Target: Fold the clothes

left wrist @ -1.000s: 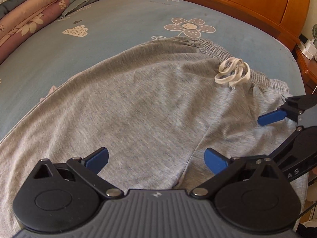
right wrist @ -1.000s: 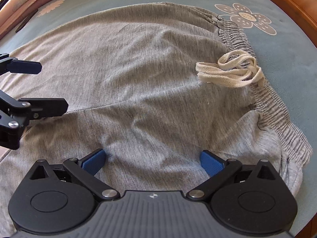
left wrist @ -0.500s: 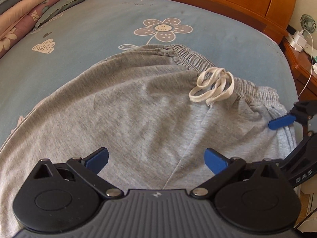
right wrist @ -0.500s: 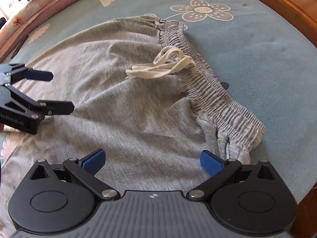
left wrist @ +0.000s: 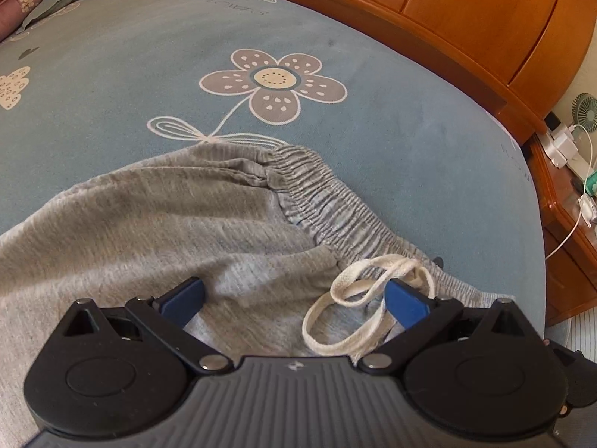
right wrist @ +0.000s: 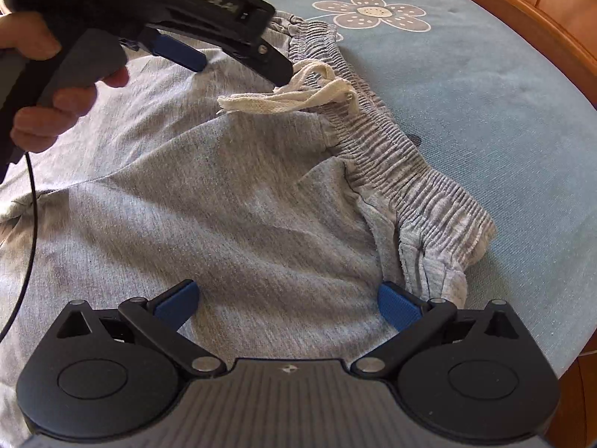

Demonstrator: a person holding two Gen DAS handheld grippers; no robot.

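Blue bedsheet (left wrist: 410, 156) with a flower print (left wrist: 274, 82) covers the bed; a wooden headboard (left wrist: 466, 11) curves behind it, and a nightstand (left wrist: 559, 201) with a white charger (left wrist: 559, 142) and small fan (left wrist: 584, 106) stands to the far right of the left gripper.

Grey shorts (right wrist: 231, 216) lie spread on the sheet under both grippers; their elastic waistband (right wrist: 395, 156) runs ahead and to the right of the right gripper, ending in a bunched corner (right wrist: 447, 268) just beyond its right finger. A cream drawstring (right wrist: 298, 95) lies looped on the fabric beside the waistband.

Left gripper (left wrist: 294, 296) hovers low over the shorts with its blue pads (left wrist: 183, 295) wide apart, clamped on nothing; the drawstring (left wrist: 358, 298) sits between its fingers, nearer the right pad, and whether it touches that pad I cannot tell; the waistband (left wrist: 328, 205) runs ahead of it. In the right wrist view this same gripper (right wrist: 242, 67) comes in from the upper left, held by a hand (right wrist: 48, 86), its tip at the drawstring.

Right gripper (right wrist: 287, 302) is likewise spread open, empty, over plain grey cloth, nearer than the drawstring and well apart from it; a black cable (right wrist: 31, 224) hangs down at its left.
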